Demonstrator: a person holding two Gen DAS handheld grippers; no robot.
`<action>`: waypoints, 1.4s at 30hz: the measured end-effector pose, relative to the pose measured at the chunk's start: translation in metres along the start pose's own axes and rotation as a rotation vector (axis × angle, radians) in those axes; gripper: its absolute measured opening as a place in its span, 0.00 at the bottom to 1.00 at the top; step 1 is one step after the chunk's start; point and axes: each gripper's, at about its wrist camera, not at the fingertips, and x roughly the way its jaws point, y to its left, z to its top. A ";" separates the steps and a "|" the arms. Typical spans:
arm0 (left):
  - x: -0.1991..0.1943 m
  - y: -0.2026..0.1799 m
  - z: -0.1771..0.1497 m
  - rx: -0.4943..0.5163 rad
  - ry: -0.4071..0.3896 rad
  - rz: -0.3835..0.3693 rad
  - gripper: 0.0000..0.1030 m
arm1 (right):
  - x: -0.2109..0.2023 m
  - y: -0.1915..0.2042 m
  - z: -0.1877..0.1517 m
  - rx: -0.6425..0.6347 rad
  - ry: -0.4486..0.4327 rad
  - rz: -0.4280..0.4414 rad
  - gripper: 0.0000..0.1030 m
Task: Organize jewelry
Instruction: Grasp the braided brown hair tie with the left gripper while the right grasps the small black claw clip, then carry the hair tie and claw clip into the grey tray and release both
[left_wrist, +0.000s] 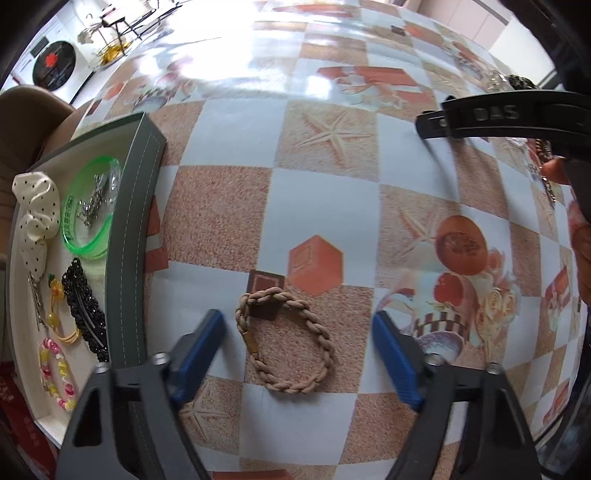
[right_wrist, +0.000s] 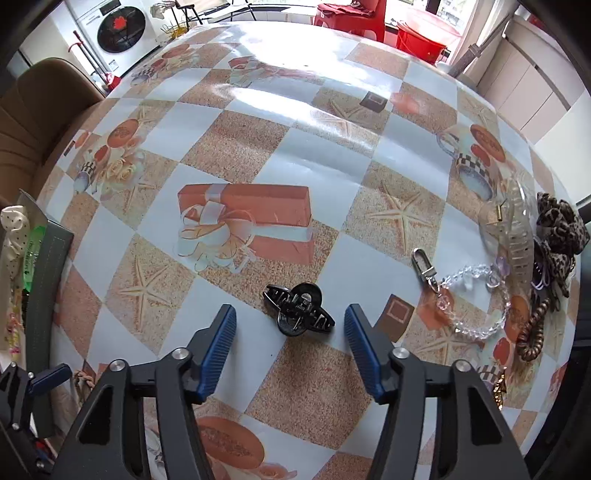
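A tan braided bracelet (left_wrist: 286, 341) lies on the patterned tablecloth between the open fingers of my left gripper (left_wrist: 299, 332). A grey tray (left_wrist: 142, 206) at the left holds a green bangle (left_wrist: 90, 206), a polka-dot scrunchie (left_wrist: 35, 210), a black hair clip (left_wrist: 85, 308), a yellow hair tie and a beaded bracelet (left_wrist: 57, 374). In the right wrist view a black claw clip (right_wrist: 297, 308) lies between the open fingers of my right gripper (right_wrist: 290, 330). Both grippers are empty.
At the table's right edge lie a clear bead keychain (right_wrist: 476, 295), a clear claw clip (right_wrist: 517, 236), a leopard scrunchie (right_wrist: 559, 230) and a brown spiral hair tie (right_wrist: 533, 328). A brown chair (right_wrist: 40, 99) stands at the left. The right gripper's body (left_wrist: 509, 118) shows in the left wrist view.
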 end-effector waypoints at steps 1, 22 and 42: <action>-0.002 -0.001 0.000 0.007 -0.004 -0.002 0.64 | -0.001 0.000 0.000 0.000 -0.005 -0.002 0.50; -0.039 0.004 0.007 0.007 -0.020 -0.185 0.08 | -0.041 -0.028 -0.056 0.243 -0.001 0.167 0.05; -0.090 0.019 -0.006 0.060 -0.068 -0.220 0.08 | -0.086 -0.010 -0.107 0.348 0.026 0.217 0.05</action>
